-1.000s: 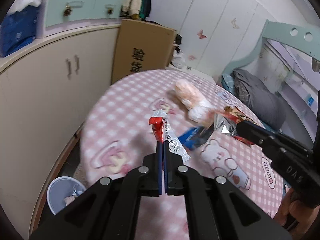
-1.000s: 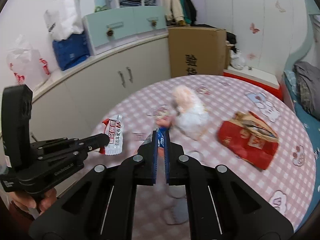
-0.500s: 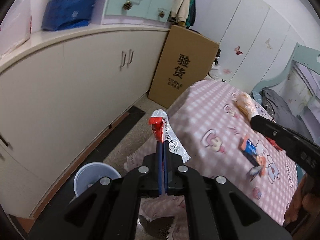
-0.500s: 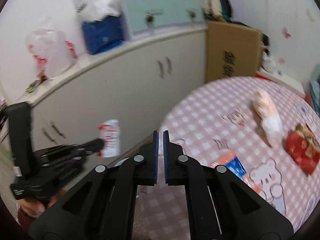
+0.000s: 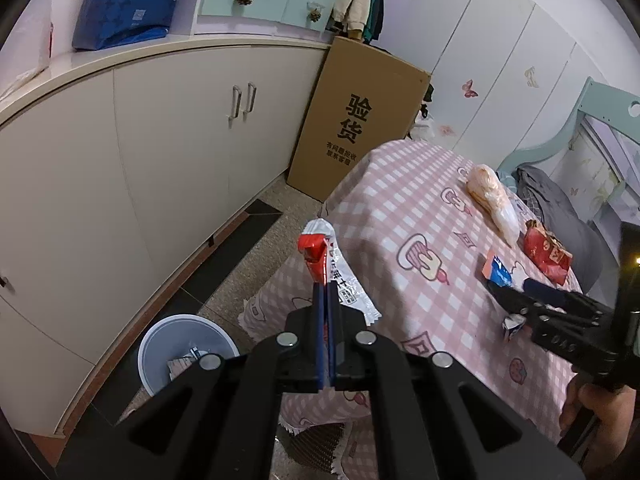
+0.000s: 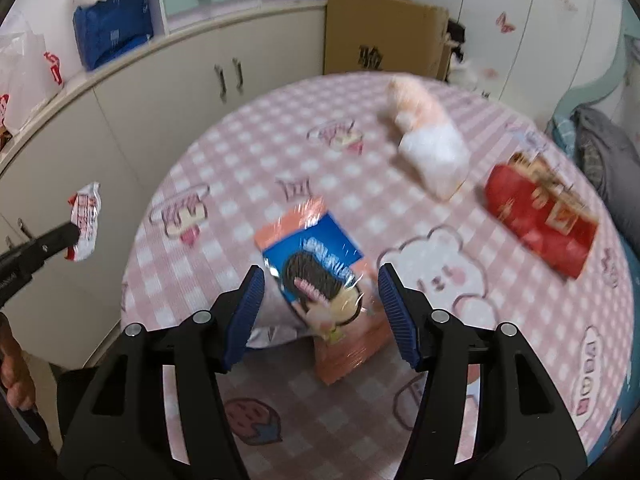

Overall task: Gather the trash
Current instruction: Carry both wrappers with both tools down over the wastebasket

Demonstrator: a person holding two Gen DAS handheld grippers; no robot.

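The left hand-held gripper [image 5: 325, 300], clamped on a wrapper [image 5: 334, 268], should clear the table [image 5: 400, 208] to the bin [image 5: 184, 350]; the right hand-held gripper [image 6: 320, 300] is opening astride a snack packet [image 6: 316, 276].

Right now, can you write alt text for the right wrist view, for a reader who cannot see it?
The right gripper, its jaws opening, frames a blue and orange snack wrapper on a pink checked tablecloth. A red packet and a pale plastic bag lie beyond it.
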